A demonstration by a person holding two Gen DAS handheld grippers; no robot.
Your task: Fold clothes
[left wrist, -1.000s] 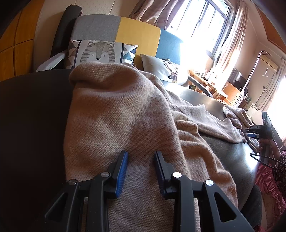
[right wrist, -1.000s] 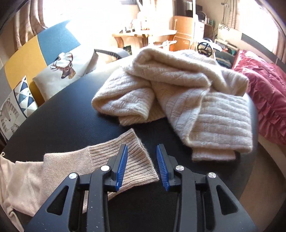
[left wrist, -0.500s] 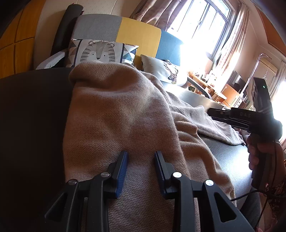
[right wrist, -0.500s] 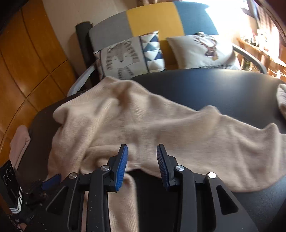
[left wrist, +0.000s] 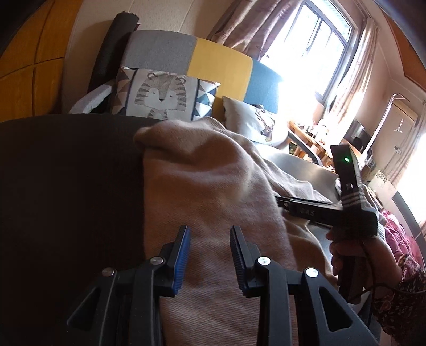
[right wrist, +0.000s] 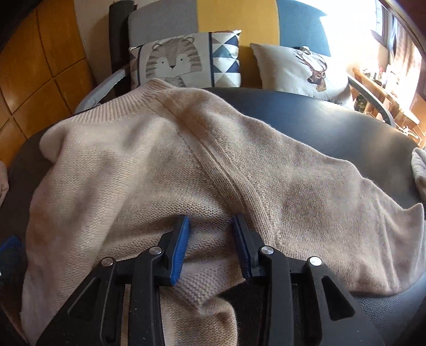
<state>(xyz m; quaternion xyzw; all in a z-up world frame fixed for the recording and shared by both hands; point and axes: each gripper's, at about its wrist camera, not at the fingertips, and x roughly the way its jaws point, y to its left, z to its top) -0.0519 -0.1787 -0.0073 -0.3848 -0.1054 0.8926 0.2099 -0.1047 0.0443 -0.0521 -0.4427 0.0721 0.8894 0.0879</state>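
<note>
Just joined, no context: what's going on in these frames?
A person with a handheld gripper in each hand is working on a beige knit sweater spread over a dark round table. The right gripper sits open over the sweater's body near the raglan seam; the left gripper is open over another part. Neither grips fabric. No fold shows yet; the sweater lies rumpled.

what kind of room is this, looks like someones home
Most likely a home living room: a patchwork sofa with a tiger cushion, curtains at a bright window, and a beige sweater spread on a dark round table.
</note>
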